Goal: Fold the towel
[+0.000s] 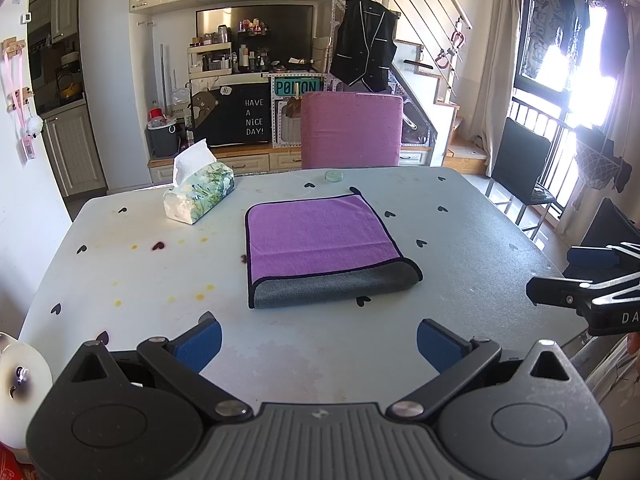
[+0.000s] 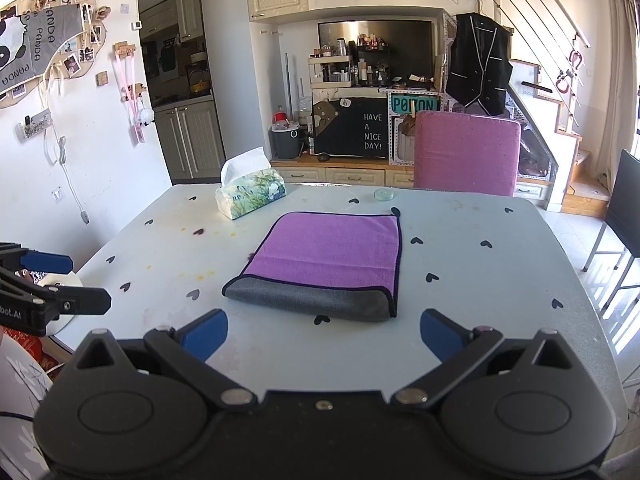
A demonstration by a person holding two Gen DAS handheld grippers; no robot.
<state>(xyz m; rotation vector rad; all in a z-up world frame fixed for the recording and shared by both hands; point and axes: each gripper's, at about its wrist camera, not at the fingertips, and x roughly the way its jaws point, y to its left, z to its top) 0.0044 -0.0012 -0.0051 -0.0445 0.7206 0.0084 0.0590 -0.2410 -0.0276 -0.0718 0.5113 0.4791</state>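
A purple towel with a grey underside (image 1: 320, 244) lies folded flat in the middle of the table; it also shows in the right wrist view (image 2: 324, 264), with the grey folded edge nearest me. My left gripper (image 1: 318, 340) is open and empty, held above the near table edge short of the towel. My right gripper (image 2: 324, 336) is open and empty too, just short of the grey fold. Each gripper shows at the side of the other's view: the right one (image 1: 560, 276), the left one (image 2: 80, 280).
A tissue box (image 1: 200, 196) stands at the far left of the table (image 1: 460, 272), and a small green round lid (image 1: 334, 176) lies at its far edge. A pink chair (image 1: 352, 130) stands behind the table. A white disc (image 1: 20, 376) sits at the near left.
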